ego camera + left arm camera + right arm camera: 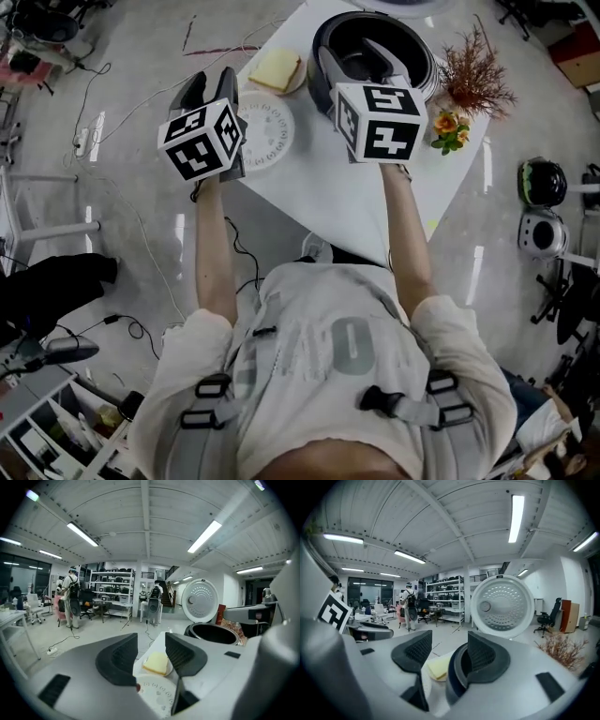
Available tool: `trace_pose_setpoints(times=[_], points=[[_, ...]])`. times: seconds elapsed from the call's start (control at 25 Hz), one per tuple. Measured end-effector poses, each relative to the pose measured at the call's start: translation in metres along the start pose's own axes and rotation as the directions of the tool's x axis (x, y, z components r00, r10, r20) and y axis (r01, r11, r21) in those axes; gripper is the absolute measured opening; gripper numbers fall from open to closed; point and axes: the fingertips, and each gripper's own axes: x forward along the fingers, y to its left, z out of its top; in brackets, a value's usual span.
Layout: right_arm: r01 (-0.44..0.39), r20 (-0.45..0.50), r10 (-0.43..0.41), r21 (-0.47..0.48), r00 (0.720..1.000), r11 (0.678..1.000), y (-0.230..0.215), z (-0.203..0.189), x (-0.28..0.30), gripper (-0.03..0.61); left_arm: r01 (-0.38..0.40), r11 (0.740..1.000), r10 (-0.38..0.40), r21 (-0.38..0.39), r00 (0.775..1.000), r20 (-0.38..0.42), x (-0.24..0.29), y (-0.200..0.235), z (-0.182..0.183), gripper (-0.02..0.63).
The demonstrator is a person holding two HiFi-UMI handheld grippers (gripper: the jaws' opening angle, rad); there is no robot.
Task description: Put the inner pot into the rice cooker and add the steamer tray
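The rice cooker [370,52] stands at the far end of the white table [347,202] with its round lid [200,601] up. Its hollow [213,633] looks dark; I cannot tell whether the inner pot is in it. The white perforated steamer tray [265,131] lies flat on the table's left part. My left gripper [211,84] hovers at the tray's left edge, open, with nothing between its fingers [151,651]. My right gripper [380,70] hangs just in front of the cooker, also open and empty [449,651].
A yellow block on a small plate [277,70] sits between the tray and the cooker. Dried twigs [473,70] and orange flowers [448,127] stand to the right of the cooker. Cables cross the floor on the left. More cookers [542,183] stand on the floor at right.
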Motion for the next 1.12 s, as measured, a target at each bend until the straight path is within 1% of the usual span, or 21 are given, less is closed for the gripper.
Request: trace_pose_setpoints(times=[0.12, 0.28, 0.44, 0.52, 0.6, 0.72, 0.84, 0.96, 1.04, 1.12], points=[[-0.093, -0.041, 0.092, -0.016, 0.995, 0.996, 0.039, -0.014, 0.011, 0.241, -0.057, 0.998, 0.057, -0.016, 0.998, -0.025, -0.015, 0.028, -0.016, 0.169], [-0.158, -0.112, 0.154, -0.033, 0.982, 0.987, 0.072, -0.044, 0.026, 0.245, -0.124, 0.991, 0.120, -0.046, 0.990, -0.073, -0.028, 0.059, -0.045, 0.168], [-0.214, -0.207, 0.209, 0.000, 0.956, 0.977, 0.092, -0.092, 0.046, 0.244, -0.176, 0.980, 0.157, -0.092, 0.971, -0.180, -0.029, 0.078, -0.091, 0.167], [-0.217, -0.250, 0.212, 0.008, 0.945, 0.976, 0.097, -0.119, 0.057, 0.244, -0.194, 0.975, 0.166, -0.111, 0.960, -0.225, -0.027, 0.086, -0.116, 0.167], [-0.203, -0.281, 0.196, 0.006, 0.939, 0.979, 0.096, -0.143, 0.066, 0.241, -0.212, 0.971, 0.178, -0.114, 0.950, -0.258, -0.024, 0.089, -0.139, 0.167], [-0.193, -0.328, 0.184, 0.005, 0.927, 0.981, 0.097, -0.174, 0.074, 0.239, -0.230, 0.965, 0.187, -0.123, 0.939, -0.290, -0.023, 0.092, -0.169, 0.167], [-0.193, -0.372, 0.188, 0.025, 0.909, 0.981, 0.098, -0.205, 0.082, 0.239, -0.253, 0.957, 0.197, -0.141, 0.926, -0.323, -0.021, 0.095, -0.200, 0.167], [-0.194, -0.418, 0.194, 0.043, 0.887, 0.980, 0.097, -0.235, 0.087, 0.239, -0.252, 0.953, 0.176, -0.170, 0.913, -0.368, -0.018, 0.088, -0.233, 0.167], [-0.196, -0.444, 0.188, 0.029, 0.876, 0.980, 0.096, -0.248, 0.089, 0.239, -0.246, 0.956, 0.168, -0.160, 0.906, -0.389, -0.015, 0.083, -0.246, 0.166], [-0.192, -0.459, 0.179, 0.020, 0.870, 0.981, 0.095, -0.257, 0.091, 0.228, -0.251, 0.957, 0.176, -0.148, 0.902, -0.394, -0.013, 0.081, -0.250, 0.166]])
